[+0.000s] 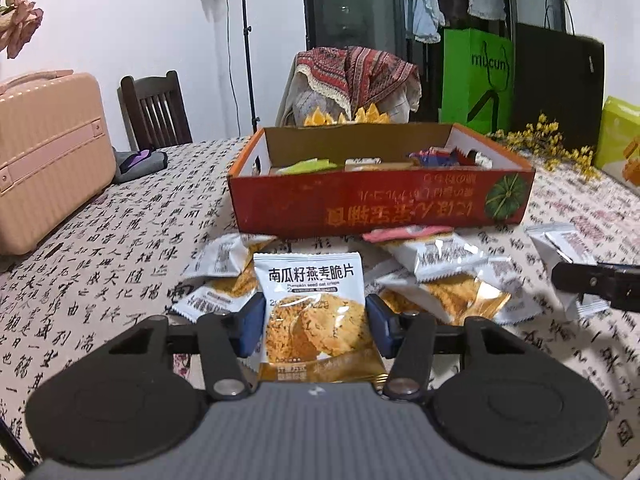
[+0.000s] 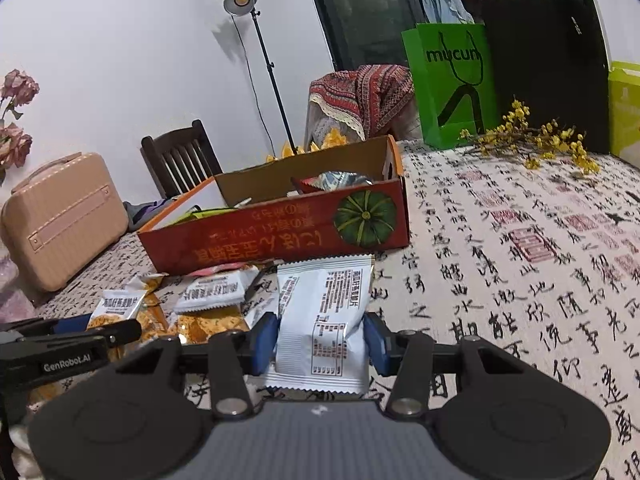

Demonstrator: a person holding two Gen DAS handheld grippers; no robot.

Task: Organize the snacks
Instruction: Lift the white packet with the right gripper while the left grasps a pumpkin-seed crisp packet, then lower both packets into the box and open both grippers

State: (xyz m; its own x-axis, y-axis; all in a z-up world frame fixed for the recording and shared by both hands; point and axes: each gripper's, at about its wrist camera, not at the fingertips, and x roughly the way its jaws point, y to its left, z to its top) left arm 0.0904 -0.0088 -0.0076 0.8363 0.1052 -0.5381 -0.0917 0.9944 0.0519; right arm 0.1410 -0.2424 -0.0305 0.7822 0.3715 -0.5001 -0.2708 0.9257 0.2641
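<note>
The left gripper (image 1: pixel 316 322) has narrow jaws clamped on an oat crisp packet (image 1: pixel 312 312), printed front up. The right gripper (image 2: pixel 320 338) likewise pinches a white packet (image 2: pixel 324 320), label side up. Loose packets (image 1: pixel 444 276) lie just past the left jaws, before the red box (image 1: pixel 380 204).

The right gripper (image 2: pixel 320 338) has its jaws closed on a white snack packet (image 2: pixel 325 320), back side up with its printed table showing. Beyond it an open red box (image 2: pixel 280 236) with a pumpkin picture sits on the counter (image 2: pixel 520 260). More snack packets (image 2: pixel 216 292) lie scattered left, near the left gripper (image 2: pixel 120 332).
</note>
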